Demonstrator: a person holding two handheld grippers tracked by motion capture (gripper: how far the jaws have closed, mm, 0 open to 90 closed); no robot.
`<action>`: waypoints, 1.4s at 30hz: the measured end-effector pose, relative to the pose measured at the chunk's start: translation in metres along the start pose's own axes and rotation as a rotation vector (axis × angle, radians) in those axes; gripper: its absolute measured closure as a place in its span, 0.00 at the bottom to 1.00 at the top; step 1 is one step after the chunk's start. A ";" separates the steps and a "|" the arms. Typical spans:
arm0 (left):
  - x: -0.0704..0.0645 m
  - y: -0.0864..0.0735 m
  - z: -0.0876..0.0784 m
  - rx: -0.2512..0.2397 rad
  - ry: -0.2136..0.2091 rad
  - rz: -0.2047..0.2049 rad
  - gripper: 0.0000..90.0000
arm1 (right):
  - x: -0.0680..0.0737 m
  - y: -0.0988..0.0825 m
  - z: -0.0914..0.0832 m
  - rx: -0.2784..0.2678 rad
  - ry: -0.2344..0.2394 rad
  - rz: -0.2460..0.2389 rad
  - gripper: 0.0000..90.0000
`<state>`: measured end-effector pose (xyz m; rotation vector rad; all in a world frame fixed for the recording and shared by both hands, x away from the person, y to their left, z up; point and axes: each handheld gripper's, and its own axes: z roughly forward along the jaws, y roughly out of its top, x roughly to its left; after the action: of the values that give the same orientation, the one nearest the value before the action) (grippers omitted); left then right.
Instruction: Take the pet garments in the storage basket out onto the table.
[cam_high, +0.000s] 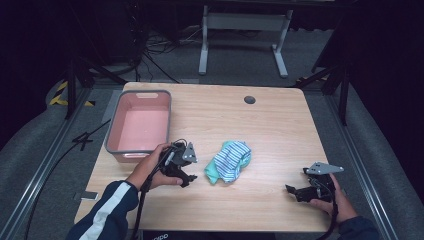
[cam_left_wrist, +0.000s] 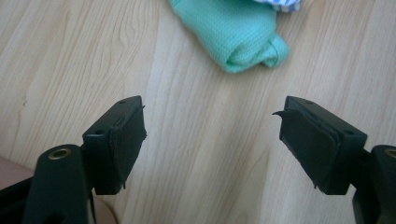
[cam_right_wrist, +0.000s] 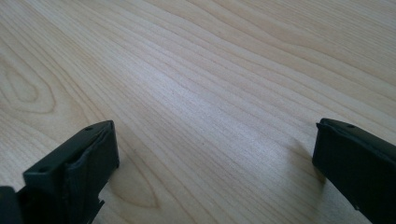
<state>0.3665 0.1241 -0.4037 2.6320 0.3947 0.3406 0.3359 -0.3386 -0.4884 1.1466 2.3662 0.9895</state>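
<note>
Your left gripper (cam_high: 186, 176) sits just left of the bundled cloth (cam_high: 229, 161) at the table's (cam_high: 270, 130) middle, jaws spread wide with nothing between them; in the left gripper view the green roll (cam_left_wrist: 243, 35) lies just beyond the pads (cam_left_wrist: 128, 140). Your right gripper (cam_high: 295, 192), also wide open and empty, rests near the right edge, well apart from the cloth. If you pinch only the green fold, the striped piece on top may slide off. Close too low and the pads could scrape the wood. The pink tub (cam_high: 140, 125) stands at the far left.
</note>
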 end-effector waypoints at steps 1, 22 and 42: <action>-0.001 -0.003 -0.001 -0.002 0.012 -0.007 0.25 | 0.000 0.000 0.000 -0.001 0.000 -0.001 0.01; -0.002 -0.083 -0.018 0.029 0.099 -0.043 0.24 | 0.000 0.000 0.000 -0.001 0.000 -0.002 0.01; -0.001 -0.157 -0.027 -0.026 0.101 -0.204 0.21 | 0.000 0.000 0.000 0.000 0.000 0.000 0.01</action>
<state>0.3233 0.2687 -0.4544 2.5280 0.6818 0.4086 0.3359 -0.3386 -0.4884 1.1472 2.3662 0.9897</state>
